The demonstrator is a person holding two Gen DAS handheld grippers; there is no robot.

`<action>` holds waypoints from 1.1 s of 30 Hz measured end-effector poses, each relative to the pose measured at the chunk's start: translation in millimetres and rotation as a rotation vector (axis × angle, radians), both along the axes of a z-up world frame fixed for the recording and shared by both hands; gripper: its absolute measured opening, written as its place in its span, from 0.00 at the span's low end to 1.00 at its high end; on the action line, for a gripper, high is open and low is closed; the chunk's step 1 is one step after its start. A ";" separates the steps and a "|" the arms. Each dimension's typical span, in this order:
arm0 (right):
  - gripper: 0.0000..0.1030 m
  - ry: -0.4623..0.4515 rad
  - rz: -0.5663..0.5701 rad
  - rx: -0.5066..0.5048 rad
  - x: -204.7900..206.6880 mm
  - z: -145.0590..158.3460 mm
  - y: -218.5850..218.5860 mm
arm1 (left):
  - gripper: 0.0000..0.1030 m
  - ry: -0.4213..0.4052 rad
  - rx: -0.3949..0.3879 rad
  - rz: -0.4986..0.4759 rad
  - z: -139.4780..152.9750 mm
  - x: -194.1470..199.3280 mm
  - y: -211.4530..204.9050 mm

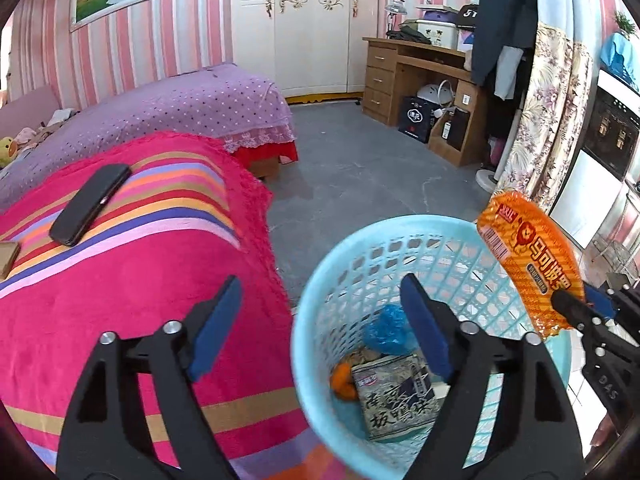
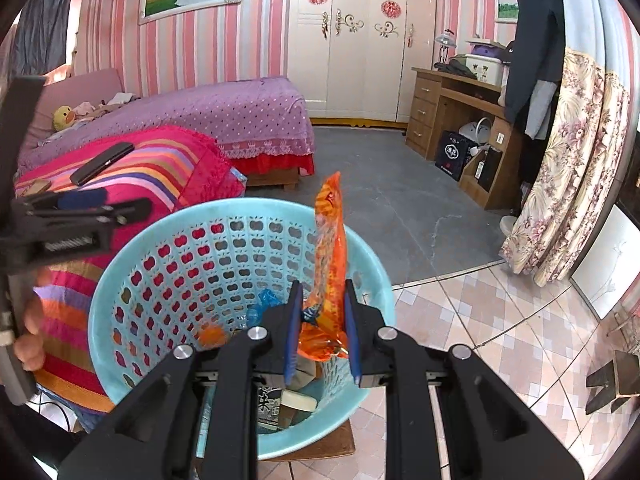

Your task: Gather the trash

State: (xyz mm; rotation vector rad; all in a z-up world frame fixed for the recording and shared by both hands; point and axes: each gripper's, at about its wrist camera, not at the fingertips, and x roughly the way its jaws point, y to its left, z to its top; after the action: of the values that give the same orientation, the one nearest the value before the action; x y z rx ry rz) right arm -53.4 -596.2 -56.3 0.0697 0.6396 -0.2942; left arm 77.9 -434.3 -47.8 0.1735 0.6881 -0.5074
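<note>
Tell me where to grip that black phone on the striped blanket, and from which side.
Grip the black phone across its narrow width, near the middle, coming from above. It lies flat on the striped blanket, so only its long side edges offer the open left gripper a hold.

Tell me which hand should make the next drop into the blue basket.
Right. The right tongs are shut on the orange snack wrapper, holding it upright above the blue basket. The left tongs stand open with nothing between them, so they have nothing to drop.
</note>
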 end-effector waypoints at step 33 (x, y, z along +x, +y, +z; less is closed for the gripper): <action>0.96 -0.154 -0.080 0.063 -22.4 64.0 158.1 | 0.94 -0.173 -0.013 0.190 61.7 -77.0 236.5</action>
State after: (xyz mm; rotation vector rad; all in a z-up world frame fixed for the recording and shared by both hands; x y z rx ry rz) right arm -75.8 -438.1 7.7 0.1776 0.4935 -0.3425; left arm 0.9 -197.7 13.8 0.1367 0.5256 -0.3104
